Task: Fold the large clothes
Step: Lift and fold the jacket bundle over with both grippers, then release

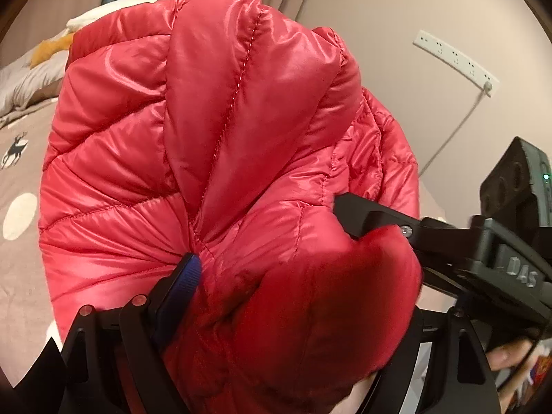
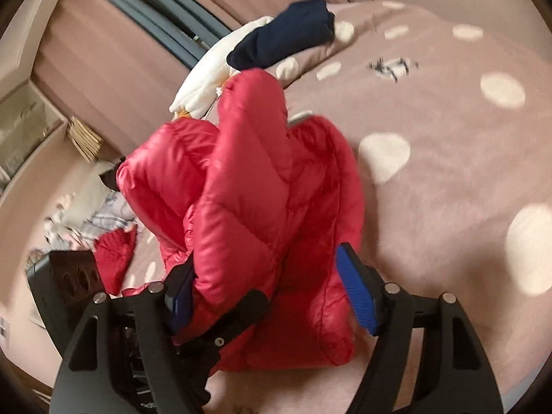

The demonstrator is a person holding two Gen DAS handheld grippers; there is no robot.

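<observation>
- A red quilted down jacket (image 1: pixel 214 145) fills most of the left wrist view, bunched and lifted above a bed.
- The left gripper (image 1: pixel 276 293) has jacket fabric between its fingers; only the blue-padded left finger (image 1: pixel 183 283) shows, pressed into the cloth at a seam. Its other finger is buried under a red fold, so how far the fingers are apart cannot be told.
- The right gripper (image 2: pixel 269 293) stands with its blue pads (image 2: pixel 355 293) well apart, the bunched jacket (image 2: pixel 248 186) between them; the left pad touches the fabric, the right pad stands just clear of it.
- In the left wrist view a black finger of the right gripper (image 1: pixel 358 214) pokes into the jacket's side, and its body bears raised letters reading "DAS".
- The bedspread (image 2: pixel 448 172) is pinkish-brown with pale dots and a small reindeer print (image 1: pixel 15 151).
- A folded navy garment (image 2: pixel 286 34) lies on the bedspread beyond the jacket, beside a white garment (image 2: pixel 207 79).
- A white power strip (image 1: pixel 455 58) is fixed on the wall.
</observation>
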